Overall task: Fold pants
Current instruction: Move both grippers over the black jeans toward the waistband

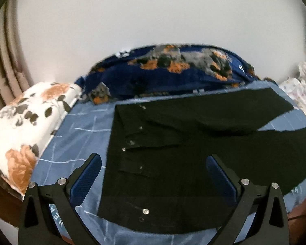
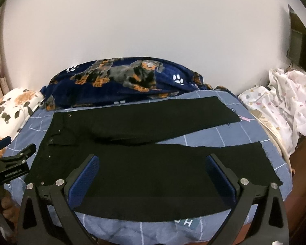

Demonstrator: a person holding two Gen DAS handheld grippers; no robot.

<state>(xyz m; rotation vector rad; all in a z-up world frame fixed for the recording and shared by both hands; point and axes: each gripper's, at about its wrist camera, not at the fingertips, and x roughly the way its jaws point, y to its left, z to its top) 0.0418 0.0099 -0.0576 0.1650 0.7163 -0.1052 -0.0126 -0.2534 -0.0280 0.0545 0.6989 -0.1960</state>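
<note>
pants black, spread flat across the blue grid-lined bedsheet, filling the middle of both frames; waistband at the left of the frame with small metal buttons down its edge, two legs running off to the right and splitting apart toward the hems. unfolded so far.

nearest, at the bottom of the left wrist view: left gripper, spread wide, blue-padded fingers apart over the waist end, gripping nothing; left finger over bare sheet just beside the waistband edge, right finger over the black cloth. whether touching the fabric or hovering: cannot tell.

at the bottom of the right wrist view: right gripper, likewise wide and empty, both blue pads over the nearer leg. at the lower left edge of the same view, the black body of the left gripper, with part of a hand beneath it.

farther up: far leg lying across the upper middle, a wedge of bare sheet between the legs at the right.

behind the pants: navy dog-print blanket heaped along the far edge of the bed. at the left, a white floral pillow; at the right, crumpled white spotted fabric. farthest: plain pale wall, curtain folds at the left edge, a dark screen at the upper right.
</note>
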